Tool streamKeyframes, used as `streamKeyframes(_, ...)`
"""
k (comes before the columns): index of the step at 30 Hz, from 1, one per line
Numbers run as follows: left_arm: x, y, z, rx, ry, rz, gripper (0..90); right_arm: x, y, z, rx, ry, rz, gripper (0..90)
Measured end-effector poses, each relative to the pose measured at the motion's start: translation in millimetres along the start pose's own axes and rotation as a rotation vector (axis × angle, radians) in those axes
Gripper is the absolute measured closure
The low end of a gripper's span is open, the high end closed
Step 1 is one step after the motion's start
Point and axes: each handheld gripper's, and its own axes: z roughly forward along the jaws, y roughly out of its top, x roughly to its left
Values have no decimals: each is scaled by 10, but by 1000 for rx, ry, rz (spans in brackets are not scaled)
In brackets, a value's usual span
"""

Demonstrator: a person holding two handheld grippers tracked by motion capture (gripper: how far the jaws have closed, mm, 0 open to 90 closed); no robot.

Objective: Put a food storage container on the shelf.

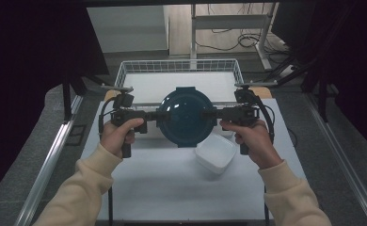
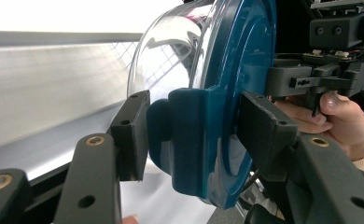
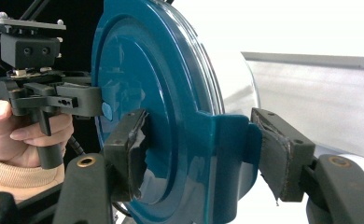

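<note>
here, the left gripper (image 1: 151, 116) and right gripper (image 1: 209, 113) each pinch a side latch tab of the teal-lidded round container (image 1: 186, 115), apparently to keep it level, held above the table (image 1: 172, 188) just before the wire basket (image 1: 125, 70), with a white square tub (image 1: 215, 153) nearby.

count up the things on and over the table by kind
Round clear container with teal lid, held between both grippers: 1
White square plastic container on the table: 1
White wire basket at the far edge: 1
Handheld black grippers, left gripper and right gripper: 2
Total: 5
</note>
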Motion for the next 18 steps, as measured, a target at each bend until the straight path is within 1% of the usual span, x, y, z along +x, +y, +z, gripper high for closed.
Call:
streamKeyframes(4,-30,78,-19,0,10,10,459,-1,60,-4,-2,9,2,386)
streamKeyframes(9,-39,176,-42,0,14,8,459,12,157,-3,-3,13,-1,386)
streamKeyframes(11,-37,222,-50,-2,15,14,459,13,201,2,-4,16,-3,386)
streamKeyframes(14,-24,302,-60,-5,13,6,458,14,265,13,-9,17,-2,387)
streamKeyframes(15,-17,325,-67,-6,13,10,459,15,288,19,-9,18,-2,389)
streamKeyframes(18,-7,395,-84,-11,15,6,459,17,370,35,-1,22,-3,390)
